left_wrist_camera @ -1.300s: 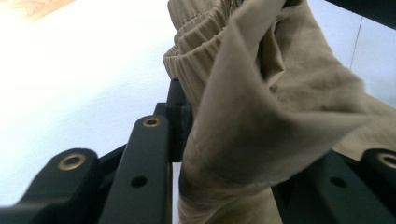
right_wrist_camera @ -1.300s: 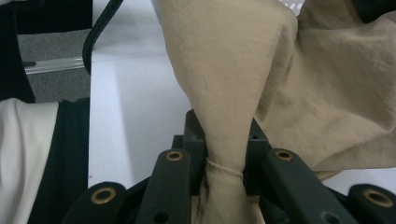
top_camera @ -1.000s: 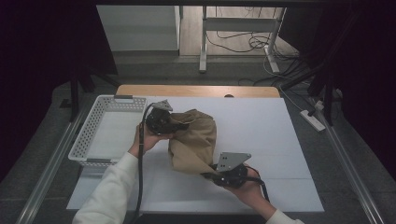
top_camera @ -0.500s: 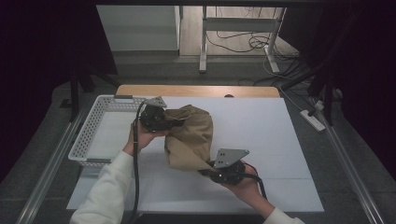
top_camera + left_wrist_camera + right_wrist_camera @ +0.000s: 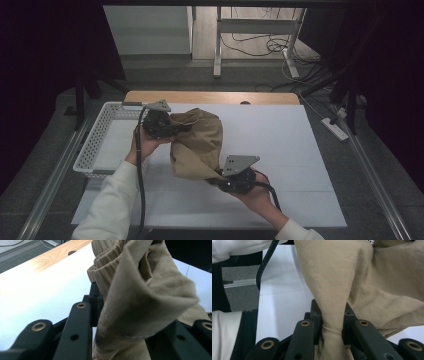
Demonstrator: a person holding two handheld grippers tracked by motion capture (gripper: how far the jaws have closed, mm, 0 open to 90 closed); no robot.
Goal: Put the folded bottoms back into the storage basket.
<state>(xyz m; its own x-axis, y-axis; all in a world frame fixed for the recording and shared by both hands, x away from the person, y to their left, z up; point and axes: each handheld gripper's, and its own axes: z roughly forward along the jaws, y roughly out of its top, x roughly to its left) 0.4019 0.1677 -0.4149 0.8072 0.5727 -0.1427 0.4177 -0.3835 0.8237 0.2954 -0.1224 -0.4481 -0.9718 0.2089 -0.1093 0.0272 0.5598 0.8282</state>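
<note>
Left gripper (image 5: 172, 125) clamped on elastic-waist edge of tan garment (image 5: 197, 145), near basket-side edge of tabletop (image 5: 300, 150). Right gripper (image 5: 220, 179) clamped on bunched corner of same garment, toward near edge. Garment hung bunched between both, over middle of white tabletop, beside white basket (image 5: 97, 145).

We wear long white sleeves (image 5: 107, 207) on both arms. Our left gripper (image 5: 159, 122) and right gripper (image 5: 235, 177) are black, each topped by a grey three-cornered plate (image 5: 240, 164). A black cable (image 5: 139, 175) trails from each. Up close, the black jaws are flat bars pinned with brass-ringed rivets (image 5: 305, 323) and small plain holes.
</note>
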